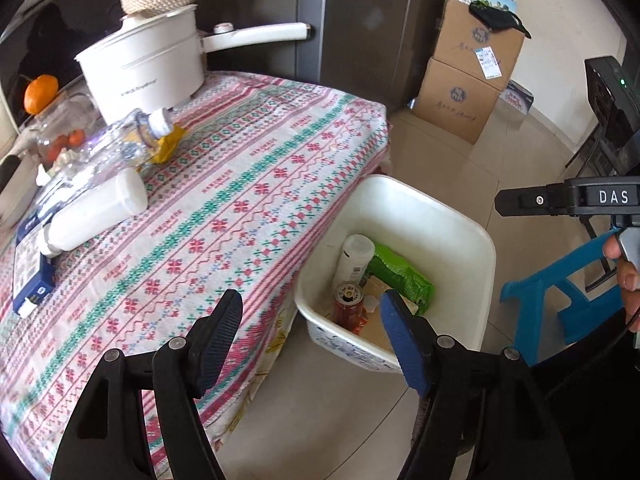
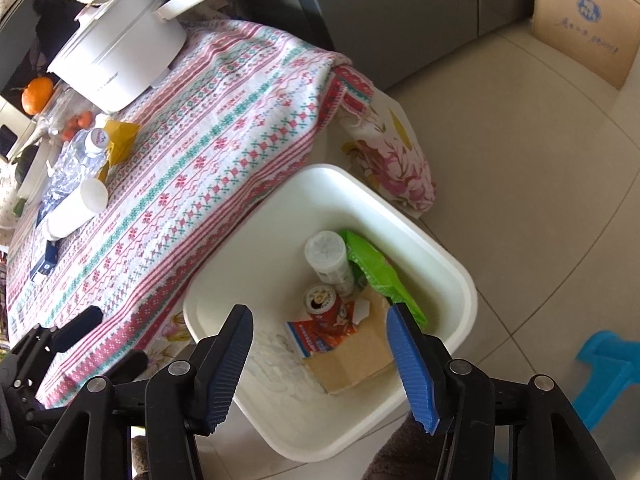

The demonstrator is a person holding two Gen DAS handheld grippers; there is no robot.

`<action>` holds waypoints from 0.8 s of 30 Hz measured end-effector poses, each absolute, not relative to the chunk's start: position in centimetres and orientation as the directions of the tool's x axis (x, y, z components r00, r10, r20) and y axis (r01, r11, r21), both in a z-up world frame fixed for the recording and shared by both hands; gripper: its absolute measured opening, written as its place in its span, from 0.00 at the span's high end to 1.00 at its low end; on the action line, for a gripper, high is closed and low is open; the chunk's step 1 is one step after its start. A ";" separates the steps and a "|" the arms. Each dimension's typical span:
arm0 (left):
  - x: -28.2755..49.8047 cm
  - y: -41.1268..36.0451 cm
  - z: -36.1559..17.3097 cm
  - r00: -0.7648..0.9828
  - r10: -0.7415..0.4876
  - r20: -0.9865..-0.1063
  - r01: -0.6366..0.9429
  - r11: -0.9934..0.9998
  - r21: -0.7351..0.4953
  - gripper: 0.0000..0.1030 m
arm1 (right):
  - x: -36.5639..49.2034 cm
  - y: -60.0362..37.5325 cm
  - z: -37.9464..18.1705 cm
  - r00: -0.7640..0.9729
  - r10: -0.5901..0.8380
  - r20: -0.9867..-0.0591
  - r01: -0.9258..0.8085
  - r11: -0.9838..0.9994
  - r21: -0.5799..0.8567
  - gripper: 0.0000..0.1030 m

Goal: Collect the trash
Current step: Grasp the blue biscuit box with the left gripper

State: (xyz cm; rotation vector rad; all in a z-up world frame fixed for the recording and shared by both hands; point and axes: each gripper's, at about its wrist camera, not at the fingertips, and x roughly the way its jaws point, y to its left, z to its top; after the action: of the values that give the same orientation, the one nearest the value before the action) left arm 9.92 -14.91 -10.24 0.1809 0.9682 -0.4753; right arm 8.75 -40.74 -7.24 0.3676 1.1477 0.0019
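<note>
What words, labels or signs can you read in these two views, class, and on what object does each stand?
"DAS": on the right hand-held gripper, white letters on its black body.
White pot: grey lettering, too small to read.
Cardboard boxes: blue logo and script, blurred.
Red can and blue carton: print unreadable.

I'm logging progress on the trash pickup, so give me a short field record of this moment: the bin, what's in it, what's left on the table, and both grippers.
bin: white bin on the floor beside the table
in bin: red can, white bottle, green wrapper, cardboard piece
left on table: crushed clear bottle, white tube, yellow wrapper
left gripper: jaws open, empty
right gripper: jaws open, empty, over the bin
</note>
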 end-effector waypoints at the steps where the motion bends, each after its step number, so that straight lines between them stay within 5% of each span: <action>1: 10.1 -14.0 -10.0 0.478 -0.303 -0.824 0.447 0.892 -0.068 0.27 | 8.9 -40.3 -7.2 0.418 0.188 -0.889 0.177 0.943 0.283 0.40; 24: 18.0 8.8 -10.9 0.475 0.032 -0.879 -0.073 0.997 -0.003 0.10 | 16.5 -24.5 -5.7 0.360 0.285 -0.888 -0.100 0.958 0.267 0.28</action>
State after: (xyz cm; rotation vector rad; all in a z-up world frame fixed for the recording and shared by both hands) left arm 18.01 8.79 -10.86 -0.0418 1.0740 0.0640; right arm 16.51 -24.52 -5.65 0.1783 1.1779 0.2501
